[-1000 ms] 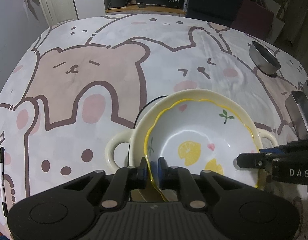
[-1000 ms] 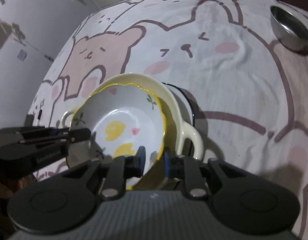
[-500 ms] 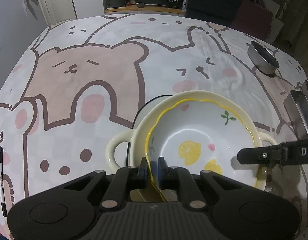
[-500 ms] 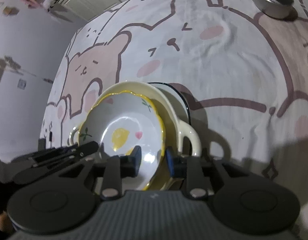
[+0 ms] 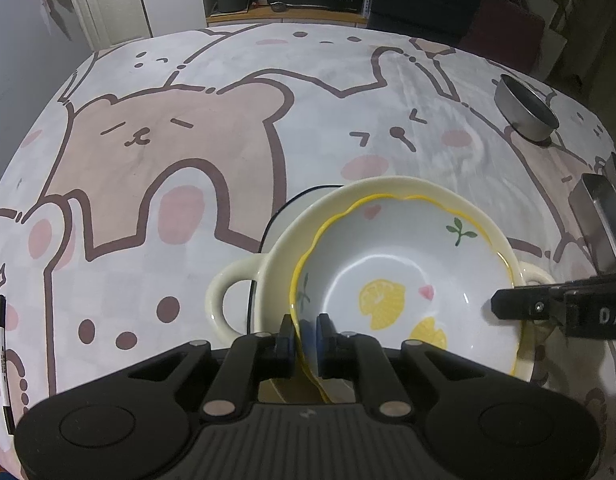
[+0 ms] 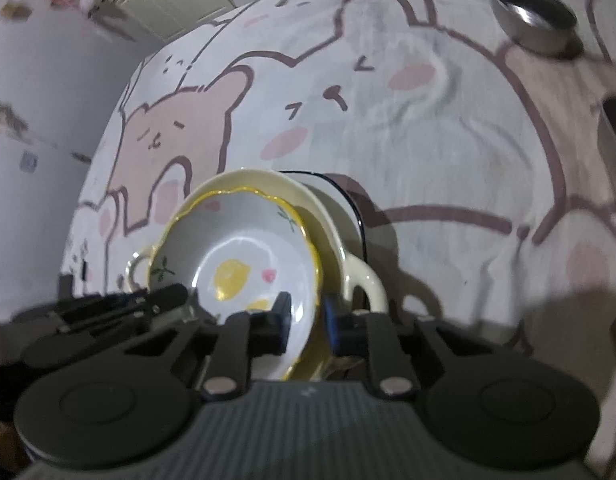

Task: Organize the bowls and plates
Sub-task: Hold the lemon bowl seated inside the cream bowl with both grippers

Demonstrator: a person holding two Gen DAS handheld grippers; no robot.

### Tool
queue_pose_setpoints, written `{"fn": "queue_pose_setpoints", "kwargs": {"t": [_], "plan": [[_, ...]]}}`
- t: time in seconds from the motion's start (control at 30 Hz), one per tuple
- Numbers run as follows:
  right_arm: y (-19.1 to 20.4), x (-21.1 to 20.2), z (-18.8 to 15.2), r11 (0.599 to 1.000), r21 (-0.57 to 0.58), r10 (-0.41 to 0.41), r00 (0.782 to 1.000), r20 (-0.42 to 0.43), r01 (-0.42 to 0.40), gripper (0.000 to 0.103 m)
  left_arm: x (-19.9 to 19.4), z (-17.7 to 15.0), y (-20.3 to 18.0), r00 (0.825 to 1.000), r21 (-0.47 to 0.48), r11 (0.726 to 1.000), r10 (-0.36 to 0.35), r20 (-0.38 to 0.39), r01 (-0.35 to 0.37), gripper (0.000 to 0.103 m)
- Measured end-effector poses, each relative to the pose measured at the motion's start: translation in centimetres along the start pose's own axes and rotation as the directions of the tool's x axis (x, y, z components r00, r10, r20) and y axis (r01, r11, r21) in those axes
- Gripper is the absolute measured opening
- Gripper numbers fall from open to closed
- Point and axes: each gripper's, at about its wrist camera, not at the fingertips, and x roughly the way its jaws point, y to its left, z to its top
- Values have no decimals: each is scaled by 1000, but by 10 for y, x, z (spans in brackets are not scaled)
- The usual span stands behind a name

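Note:
A white lemon-print bowl (image 5: pixel 403 272) with a wavy yellow rim rests inside a cream two-handled bowl (image 5: pixel 236 300), which sits on a dark-rimmed white plate (image 5: pixel 304 200). My left gripper (image 5: pixel 306 330) is shut on the lemon bowl's near rim. My right gripper (image 6: pixel 306 316) is open, its jaws apart on either side of the lemon bowl's (image 6: pixel 244 256) opposite rim; it also shows at the right of the left wrist view (image 5: pixel 503 306). The stack (image 6: pixel 347 264) looks tilted in the right wrist view.
A steel bowl (image 5: pixel 525 110) stands far right on the bear-print tablecloth (image 5: pixel 168 140); it also shows in the right wrist view (image 6: pixel 531 18). A metal tray (image 5: pixel 599 216) lies at the right edge. A pen (image 5: pixel 2 344) lies at the left edge.
My right gripper has opened off the lemon bowl's rim and pulled back a little. My left gripper stays shut on the rim and the bowl has barely moved.

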Motion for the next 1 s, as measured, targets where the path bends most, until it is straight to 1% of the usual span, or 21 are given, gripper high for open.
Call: {"fn": "queue_pose_setpoints", "kwargs": {"t": [0.03,0.07,0.1,0.13,0.2,0.3,0.87,1.0], "plan": [[5,0,-2,999,-37,-25,1000,11,25,16,0,0,0,1000,-2,1000,0,-1,0,11],[8,0,-3,997,-62,-49,999,19,50,9,0,0,1,1000,-5,1000,-2,-3,2,11],[10,1,-4,994,-77,-71,997,27,73,8,0,1,2,1000,-9,1000,-5,-6,5,11],[10,0,-4,994,-80,-68,997,30,70,6,0,1,2,1000,-12,1000,-7,-8,7,11],[9,-1,-5,995,-79,-64,997,31,66,6,0,1,3,1000,-17,1000,-10,-11,10,11],[8,-4,-5,995,-82,-63,997,38,65,6,-4,3,5,1000,-26,1000,-16,9,16,11],[11,-4,-7,993,-98,-67,997,36,71,6,-7,1,6,1000,-24,999,-22,-4,22,11],[13,-4,-8,990,-118,-76,996,39,80,8,-10,-1,7,1000,-31,999,-21,2,21,13]]}}
